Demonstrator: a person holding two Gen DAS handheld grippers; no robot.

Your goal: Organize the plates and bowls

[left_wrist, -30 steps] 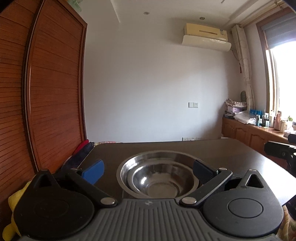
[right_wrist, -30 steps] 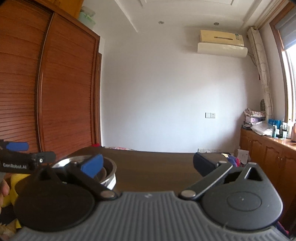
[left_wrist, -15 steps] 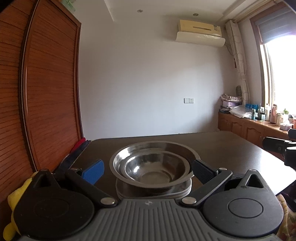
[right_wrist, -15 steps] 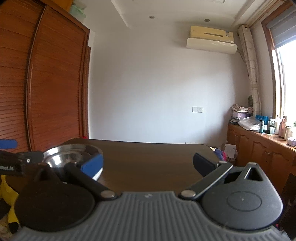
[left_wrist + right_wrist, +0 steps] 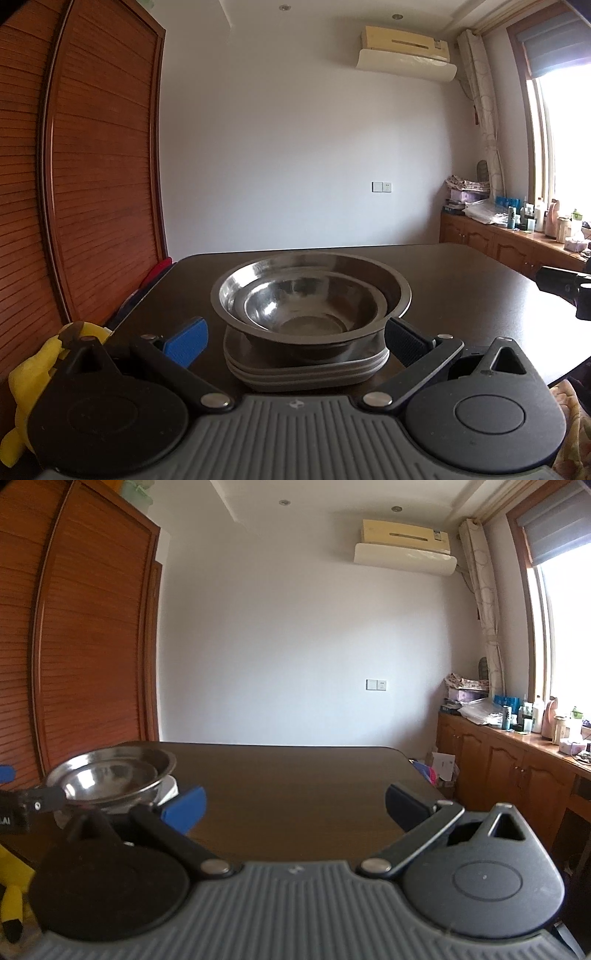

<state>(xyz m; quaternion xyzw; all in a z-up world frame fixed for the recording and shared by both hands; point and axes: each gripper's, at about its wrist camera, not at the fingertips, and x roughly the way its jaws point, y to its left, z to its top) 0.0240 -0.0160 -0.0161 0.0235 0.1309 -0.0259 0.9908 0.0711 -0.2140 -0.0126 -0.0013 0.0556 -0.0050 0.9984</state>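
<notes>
Two steel bowls are sitting nested, the smaller bowl (image 5: 309, 306) inside the larger bowl (image 5: 397, 291), both upright with mouths facing up, on a stack of grey plates (image 5: 306, 373) whose count is hard to make out and whose far side is lying hidden behind the bowls. This stack is resting on the dark table (image 5: 461, 280) near its left edge, just ahead of the left gripper (image 5: 295, 338), whose fingers are standing spread wide on either side, touching nothing. Off to the right, the right gripper (image 5: 295, 805) is likewise gaping empty over bare tabletop, with the bowls partly cut off behind its blue finger (image 5: 184, 806).
</notes>
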